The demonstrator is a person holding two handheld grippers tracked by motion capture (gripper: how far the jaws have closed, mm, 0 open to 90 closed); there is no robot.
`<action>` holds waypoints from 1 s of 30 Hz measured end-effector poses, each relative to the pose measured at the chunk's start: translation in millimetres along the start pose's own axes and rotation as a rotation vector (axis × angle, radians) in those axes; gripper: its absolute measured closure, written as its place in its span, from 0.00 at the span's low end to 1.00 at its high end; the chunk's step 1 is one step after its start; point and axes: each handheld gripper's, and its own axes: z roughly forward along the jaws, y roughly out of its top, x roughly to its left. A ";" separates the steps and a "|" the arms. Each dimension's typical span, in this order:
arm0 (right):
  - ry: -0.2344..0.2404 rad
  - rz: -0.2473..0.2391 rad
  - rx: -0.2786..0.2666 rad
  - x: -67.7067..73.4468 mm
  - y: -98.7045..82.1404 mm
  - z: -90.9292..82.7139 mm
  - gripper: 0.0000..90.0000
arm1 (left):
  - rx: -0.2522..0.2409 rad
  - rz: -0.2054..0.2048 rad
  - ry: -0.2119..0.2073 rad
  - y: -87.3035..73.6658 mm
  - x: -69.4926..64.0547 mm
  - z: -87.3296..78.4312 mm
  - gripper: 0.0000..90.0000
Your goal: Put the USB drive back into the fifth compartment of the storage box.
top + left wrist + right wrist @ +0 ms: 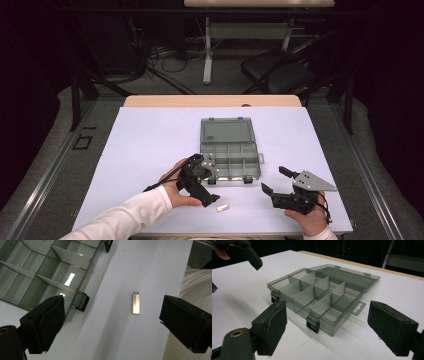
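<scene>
A small silver metal stick [222, 208] [136, 303] lies flat on the white table near its front edge. My left gripper [209, 186] [112, 315] hovers over it, pointing down. Its jaws stand open on either side of the stick and do not touch it. Just behind lies a grey see-through compartment box [230, 160] [50, 272] [319, 292], lid folded back flat and all compartments bare. My right gripper [275, 180] [329, 322] rests at the front right, open with nothing between its jaws, aimed at the box's latched front wall. The right gripper view also catches the left gripper [249, 252] at top left.
The white table sheet [150, 150] ends in a wooden strip [210, 101] at the back. Beyond it stand a dark chair [280, 70] and a desk leg [207, 50] on the floor. The box's two black latches [313, 324] hang open at its front.
</scene>
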 end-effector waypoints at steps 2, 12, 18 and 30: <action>0.001 -0.002 0.001 0.2 0.0 -0.1 0.17 | 0.002 0.005 0.000 0.8 -1.2 1.5 0.07; 0.003 -0.003 0.003 0.4 -0.1 0.2 0.17 | 0.017 0.014 -0.010 2.4 -8.2 12.4 0.12; 0.005 -0.009 0.004 0.4 -0.2 0.5 0.18 | 0.025 0.012 -0.022 1.9 -11.2 18.4 0.17; 0.006 -0.011 0.006 0.8 -0.5 1.1 0.18 | 0.055 -0.004 -0.007 -2.0 -13.6 29.5 0.23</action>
